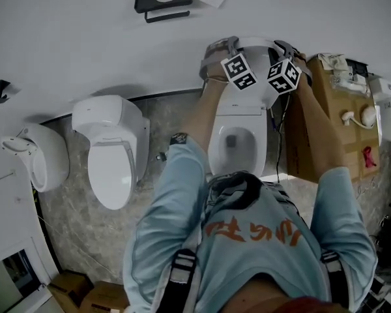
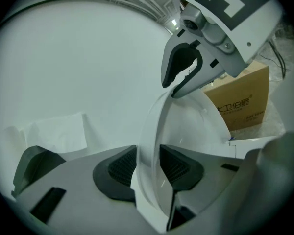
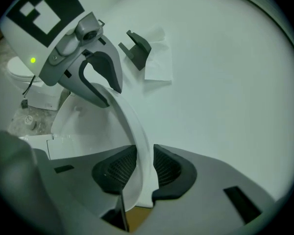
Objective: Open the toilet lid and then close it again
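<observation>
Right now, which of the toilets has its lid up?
The right toilet beside the cardboard box: its lid stands raised, while the left toilet is closed.

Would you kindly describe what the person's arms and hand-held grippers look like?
The left hand-held gripper and right hand-held gripper are light grey with dark ribbed pads, each bearing a white cube with black square markers. A green light glows on the left one. The sleeves are light blue, with a dark watch at the left wrist.
</observation>
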Demonstrator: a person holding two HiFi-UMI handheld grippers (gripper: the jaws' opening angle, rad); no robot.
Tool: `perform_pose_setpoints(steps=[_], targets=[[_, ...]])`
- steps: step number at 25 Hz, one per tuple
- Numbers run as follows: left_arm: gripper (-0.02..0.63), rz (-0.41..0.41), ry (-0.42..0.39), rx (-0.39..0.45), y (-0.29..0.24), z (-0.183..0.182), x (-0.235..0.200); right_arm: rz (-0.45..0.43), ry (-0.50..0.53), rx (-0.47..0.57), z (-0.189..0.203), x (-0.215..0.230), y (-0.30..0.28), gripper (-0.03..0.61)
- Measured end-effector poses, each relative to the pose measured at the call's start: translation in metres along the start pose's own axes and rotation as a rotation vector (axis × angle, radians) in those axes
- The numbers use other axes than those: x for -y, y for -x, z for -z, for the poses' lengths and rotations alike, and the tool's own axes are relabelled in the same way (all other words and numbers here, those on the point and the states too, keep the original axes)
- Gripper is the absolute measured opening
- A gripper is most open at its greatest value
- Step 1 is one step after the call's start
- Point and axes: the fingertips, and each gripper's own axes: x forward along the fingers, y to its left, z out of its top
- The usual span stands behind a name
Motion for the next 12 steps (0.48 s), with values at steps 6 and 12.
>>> perform_pose_setpoints(steps=[6, 12], targets=[[0.196, -0.036, 0.087, 0.041, 0.028, 0.005, -0.008, 0.017, -0.125, 0.069, -0.008, 0.008, 0.031, 0.14], [0.161, -0.061, 0.176, 0.089, 0.082, 0.007, 0.017, 0.035, -0.226, 0.119, -0.002, -0.01, 0.08, 0.075]])
